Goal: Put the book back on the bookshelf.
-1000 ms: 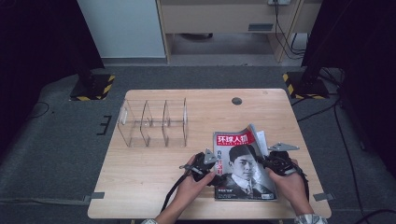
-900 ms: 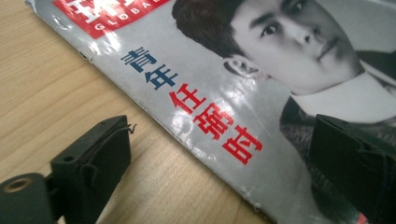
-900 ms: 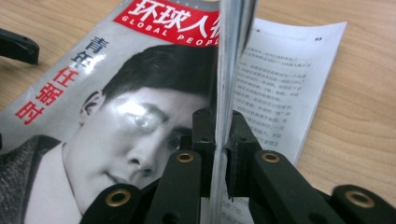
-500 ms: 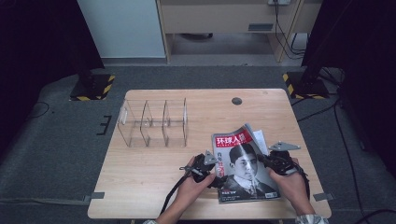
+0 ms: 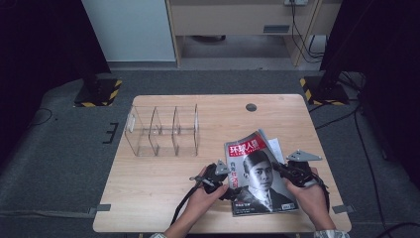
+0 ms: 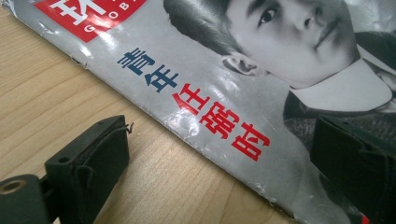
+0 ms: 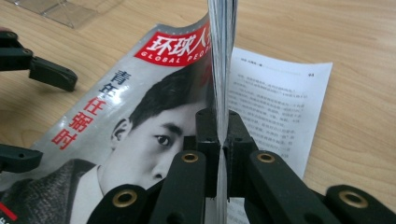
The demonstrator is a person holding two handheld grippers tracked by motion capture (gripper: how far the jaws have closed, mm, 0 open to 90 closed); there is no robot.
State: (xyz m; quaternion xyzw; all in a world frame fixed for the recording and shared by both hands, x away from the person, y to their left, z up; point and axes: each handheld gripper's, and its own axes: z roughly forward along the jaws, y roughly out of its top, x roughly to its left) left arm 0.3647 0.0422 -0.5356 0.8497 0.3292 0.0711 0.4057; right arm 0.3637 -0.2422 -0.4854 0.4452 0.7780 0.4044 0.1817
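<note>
A magazine (image 5: 257, 173) with a portrait cover and a red title block lies on the front right of the wooden table (image 5: 158, 198). My right gripper (image 5: 278, 167) is shut on its right edge. In the right gripper view the jaws pinch a thin stack of pages (image 7: 220, 56) that stands edge-on above the cover (image 7: 140, 130). My left gripper (image 5: 232, 184) is open at the magazine's spine side. In the left gripper view one jaw rests over bare wood and the other over the cover (image 6: 261, 70), with the worn spine edge between them.
A printed white sheet (image 7: 275, 102) lies under the magazine's right side. A clear acrylic divider rack (image 5: 163, 130) stands at the middle left of the table. A dark round hole (image 5: 251, 107) sits near the far edge. Both forearms come in from the near edge.
</note>
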